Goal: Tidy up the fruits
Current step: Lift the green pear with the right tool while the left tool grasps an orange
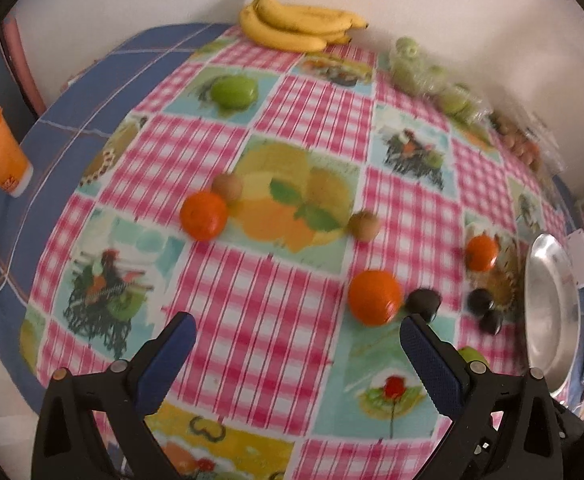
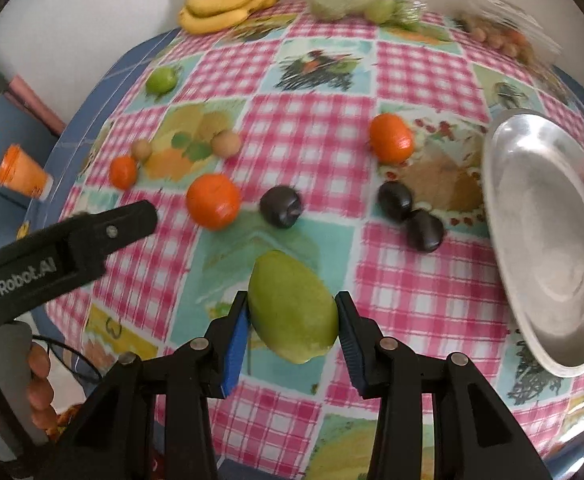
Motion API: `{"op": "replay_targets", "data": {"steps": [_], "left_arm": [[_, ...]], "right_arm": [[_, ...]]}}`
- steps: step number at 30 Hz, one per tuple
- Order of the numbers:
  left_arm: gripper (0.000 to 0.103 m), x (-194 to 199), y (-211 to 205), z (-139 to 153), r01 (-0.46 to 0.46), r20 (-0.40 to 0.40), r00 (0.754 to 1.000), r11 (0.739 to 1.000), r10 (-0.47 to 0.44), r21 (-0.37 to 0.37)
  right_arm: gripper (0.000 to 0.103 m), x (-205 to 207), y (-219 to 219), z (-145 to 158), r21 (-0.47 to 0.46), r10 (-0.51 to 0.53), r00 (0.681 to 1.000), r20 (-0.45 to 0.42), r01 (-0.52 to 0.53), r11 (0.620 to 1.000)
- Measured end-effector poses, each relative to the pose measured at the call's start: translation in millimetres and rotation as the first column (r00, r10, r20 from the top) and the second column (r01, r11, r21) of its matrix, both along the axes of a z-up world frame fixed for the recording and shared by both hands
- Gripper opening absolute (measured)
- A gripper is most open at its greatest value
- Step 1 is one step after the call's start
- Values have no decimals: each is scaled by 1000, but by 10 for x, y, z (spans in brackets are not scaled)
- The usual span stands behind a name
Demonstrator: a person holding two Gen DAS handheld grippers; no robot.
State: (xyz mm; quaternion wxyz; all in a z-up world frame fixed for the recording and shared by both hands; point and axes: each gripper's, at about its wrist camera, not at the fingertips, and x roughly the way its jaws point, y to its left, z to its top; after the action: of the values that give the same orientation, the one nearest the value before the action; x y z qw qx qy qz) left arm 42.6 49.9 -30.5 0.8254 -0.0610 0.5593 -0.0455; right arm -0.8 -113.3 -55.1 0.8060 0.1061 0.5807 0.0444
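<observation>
Left wrist view: my left gripper (image 1: 297, 334) hangs over the checked cloth (image 1: 252, 300), jaws wide apart, nothing between them. Oranges (image 1: 375, 298), dark plums (image 1: 423, 302) and small brown fruits (image 1: 364, 224) lie scattered; bananas (image 1: 295, 26) at the far edge; metal plate (image 1: 551, 312) on the right.

Right wrist view: my right gripper (image 2: 292, 330) is clamped on a green mango (image 2: 293, 306), pads pressing both its sides. The plate (image 2: 547, 240) sits empty to the right.

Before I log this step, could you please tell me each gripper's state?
Left gripper: open, holding nothing.
Right gripper: closed on the green mango.
</observation>
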Motion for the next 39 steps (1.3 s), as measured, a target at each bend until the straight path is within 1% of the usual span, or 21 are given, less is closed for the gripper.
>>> {"op": "replay_targets", "data": {"steps": [2, 5, 8, 10, 13, 15, 19, 23, 26, 28, 32, 34, 36, 39], "left_arm": [[103, 45, -34, 26, 7, 33, 999, 1000, -7, -6], [103, 106, -114, 71, 33, 79, 996, 999, -35, 36], [103, 135, -193, 92, 80, 77, 994, 997, -82, 22], [103, 168, -237, 91, 93, 72, 993, 996, -93, 6], [103, 200, -283, 78, 88, 61, 994, 996, -87, -12], [103, 223, -328, 60, 86, 58, 995, 996, -86, -2], [99, 270, -428, -32, 101, 25, 995, 995, -101, -10], [90, 298, -532, -147, 120, -13, 993, 993, -120, -3], [82, 321, -556, -244, 115, -47, 992, 993, -116, -16], [71, 323, -561, -309, 113, -68, 991, 994, -113, -15], [54, 326, -526, -394, 93, -97, 991, 995, -95, -29], [42, 334, -492, -440, 78, -116, 990, 996, -84, -53], [41, 330, -490, -454, 72, -118, 990, 995, -79, -65], [41, 315, -478, -430, 69, -110, 991, 996, -76, -64]], "right_arm": [[44, 30, -74, -1, -3, -27, 1000, -7, 27, 1000], [44, 95, -139, 3, -10, -53, 999, -8, 53, 999], [44, 108, -222, 61, -2, -74, 997, 3, 74, 997], [44, 96, -272, 99, 3, -81, 997, 10, 81, 997], [44, 105, -328, 136, 3, -94, 995, 21, 94, 996], [44, 123, -380, 148, 6, -109, 994, 19, 109, 994], [44, 133, -462, 152, 7, -125, 992, 13, 125, 992], [44, 119, -529, 164, 16, -141, 990, 16, 140, 990], [44, 111, -553, 162, 23, -144, 989, 16, 144, 989], [44, 106, -560, 159, 23, -144, 989, 16, 144, 989], [44, 107, -562, 132, 21, -142, 990, 12, 142, 990], [44, 110, -563, 113, 17, -142, 990, 8, 141, 990], [44, 111, -570, 99, 19, -144, 990, 3, 144, 989], [44, 108, -579, 106, 23, -148, 989, 6, 148, 989]]}}
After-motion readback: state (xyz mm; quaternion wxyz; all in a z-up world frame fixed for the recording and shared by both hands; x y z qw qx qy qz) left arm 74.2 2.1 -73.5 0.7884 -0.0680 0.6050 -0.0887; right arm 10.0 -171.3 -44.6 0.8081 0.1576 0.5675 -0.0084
